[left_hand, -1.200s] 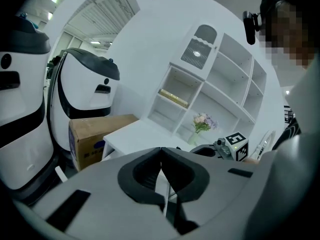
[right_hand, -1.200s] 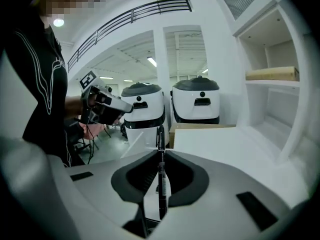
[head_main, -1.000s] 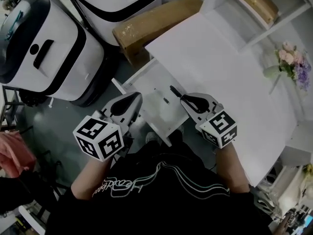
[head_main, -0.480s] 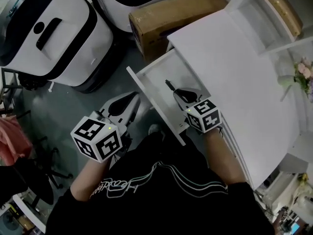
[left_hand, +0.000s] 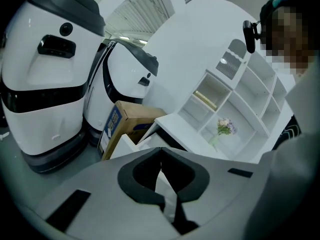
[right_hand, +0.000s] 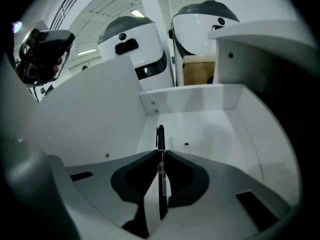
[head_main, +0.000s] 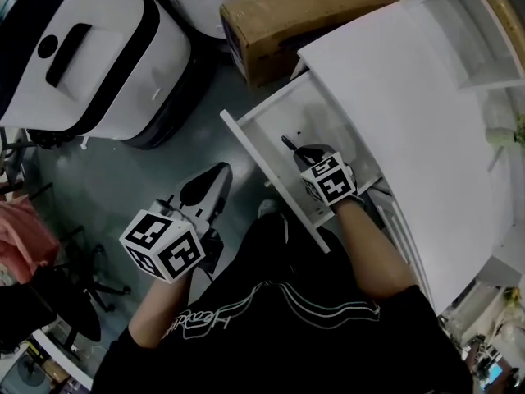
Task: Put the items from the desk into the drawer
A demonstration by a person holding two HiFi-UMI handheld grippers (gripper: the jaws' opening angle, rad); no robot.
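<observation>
A white drawer (head_main: 271, 167) stands pulled out from under the white desk (head_main: 410, 97). My right gripper (head_main: 297, 151) is lowered inside it, shut on a black pen (right_hand: 160, 171) whose capped tip (head_main: 287, 143) sticks out ahead of the jaws. In the right gripper view the drawer's inner walls (right_hand: 190, 101) surround the pen. My left gripper (head_main: 215, 176) hangs outside the drawer, over the floor to the left, with its jaws shut and nothing between them (left_hand: 160, 154).
A brown cardboard box (head_main: 303, 19) lies on the floor beyond the drawer. Two large white and black machines (head_main: 90, 56) stand at the left. White cubby shelves (head_main: 472, 31) sit at the desk's far side, with a small flower vase (left_hand: 224, 129). A small dark speck (right_hand: 186, 145) lies on the drawer floor.
The right gripper has carried the pen from above the drawer's front edge down into the drawer. The view has shifted, showing the drawer further out. The left gripper stays low at the left.
</observation>
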